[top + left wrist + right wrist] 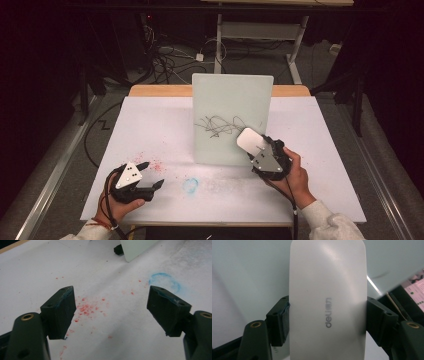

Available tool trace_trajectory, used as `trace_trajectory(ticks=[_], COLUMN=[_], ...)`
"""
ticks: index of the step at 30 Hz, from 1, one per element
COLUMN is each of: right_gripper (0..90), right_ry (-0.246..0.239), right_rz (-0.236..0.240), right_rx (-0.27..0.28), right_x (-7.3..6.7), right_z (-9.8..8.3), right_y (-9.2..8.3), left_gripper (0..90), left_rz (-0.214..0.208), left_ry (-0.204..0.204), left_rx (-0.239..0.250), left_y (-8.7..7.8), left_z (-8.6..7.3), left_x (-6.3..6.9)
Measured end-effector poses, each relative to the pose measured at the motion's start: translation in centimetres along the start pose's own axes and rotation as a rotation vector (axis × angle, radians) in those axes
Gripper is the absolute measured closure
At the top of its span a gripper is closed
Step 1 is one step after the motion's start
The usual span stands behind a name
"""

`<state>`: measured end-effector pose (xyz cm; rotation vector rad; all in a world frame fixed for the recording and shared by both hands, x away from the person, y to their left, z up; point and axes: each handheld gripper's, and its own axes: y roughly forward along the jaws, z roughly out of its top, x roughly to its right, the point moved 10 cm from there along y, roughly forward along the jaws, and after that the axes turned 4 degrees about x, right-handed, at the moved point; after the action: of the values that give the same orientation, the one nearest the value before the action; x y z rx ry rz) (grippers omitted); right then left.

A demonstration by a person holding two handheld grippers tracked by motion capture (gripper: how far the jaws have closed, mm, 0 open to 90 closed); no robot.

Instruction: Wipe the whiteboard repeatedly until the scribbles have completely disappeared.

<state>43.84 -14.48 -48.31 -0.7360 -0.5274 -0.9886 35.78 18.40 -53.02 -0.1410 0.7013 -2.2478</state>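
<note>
A pale whiteboard (231, 107) stands upright at the table's middle, with a black scribble (218, 125) across it. My right gripper (256, 146) is shut on a white eraser (250, 141), held against the board's lower right, just right of the scribble. In the right gripper view the eraser (327, 300) sits between both jaws, its grey lettering facing me, with the board (249, 270) behind it. My left gripper (151, 174) rests low at the table's front left, open with nothing between its fingers (60, 311).
The white table sheet (150, 125) bears red crumbs (86, 307) and a blue smudged ring (165, 281) near the left gripper. The board's corner and its black foot (118, 249) show in the left gripper view. Cables lie on the floor beyond the table.
</note>
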Motion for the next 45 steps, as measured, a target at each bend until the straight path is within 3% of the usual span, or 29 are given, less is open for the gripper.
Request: trace_trajectory(ticks=[5, 8, 12, 15, 18, 26, 34, 37, 38, 43, 45], right_gripper=[30.7, 30.7, 30.7, 30.7, 30.7, 30.6, 30.6, 30.6, 30.6, 30.6, 30.6], right_ry=[-0.01, -0.035, 0.041, 0.067, 0.077, -0.014, -0.054, -0.062, -0.052, 0.045, 0.071], right_rz=[-0.003, -0.058, -0.135, -0.173, -0.168, -0.063, -0.067, -0.07, -0.093, -0.181, -0.195], right_rx=[-0.004, -0.005, 0.01, 0.006, -0.01, -0.016, 0.005, 0.005, 0.009, 0.027, 0.031], right_x=[-0.1, 1.0, 3.7, 4.8, 4.4, -0.1, -1.3, -0.8, -0.2, 3.2, 3.7], right_z=[0.1, 0.2, 0.2, 0.0, -0.4, 0.0, 1.2, 1.6, 1.8, 2.4, 2.5], right_y=[0.2, 0.1, -0.3, -0.6, -0.5, 0.4, 1.2, 1.2, 1.2, 0.8, 0.8], left_gripper=[22.4, 22.4, 22.4, 22.5, 22.8, 22.9, 23.0, 23.1, 23.1, 23.1, 23.1], left_rz=[-0.001, 0.0, -0.001, 0.0, 0.005, 0.002, -0.001, -0.002, -0.002, -0.004, -0.004], left_ry=[0.0, 0.0, 0.001, 0.003, 0.002, 0.006, 0.013, 0.011, 0.01, 0.008, 0.008], left_rx=[0.002, 0.003, 0.0, 0.001, 0.002, 0.005, 0.003, 0.004, 0.005, 0.003, 0.002], left_y=[0.0, 0.0, 0.0, 0.1, 0.0, 0.0, 0.1, 0.0, 0.0, 0.1, 0.1], left_z=[0.0, 0.0, 0.0, 0.0, 0.1, 0.1, 0.1, 0.1, 0.1, 0.1, 0.1], left_x=[0.0, 0.0, 0.0, 0.1, 0.0, 0.1, 0.2, 0.2, 0.2, 0.2, 0.2])
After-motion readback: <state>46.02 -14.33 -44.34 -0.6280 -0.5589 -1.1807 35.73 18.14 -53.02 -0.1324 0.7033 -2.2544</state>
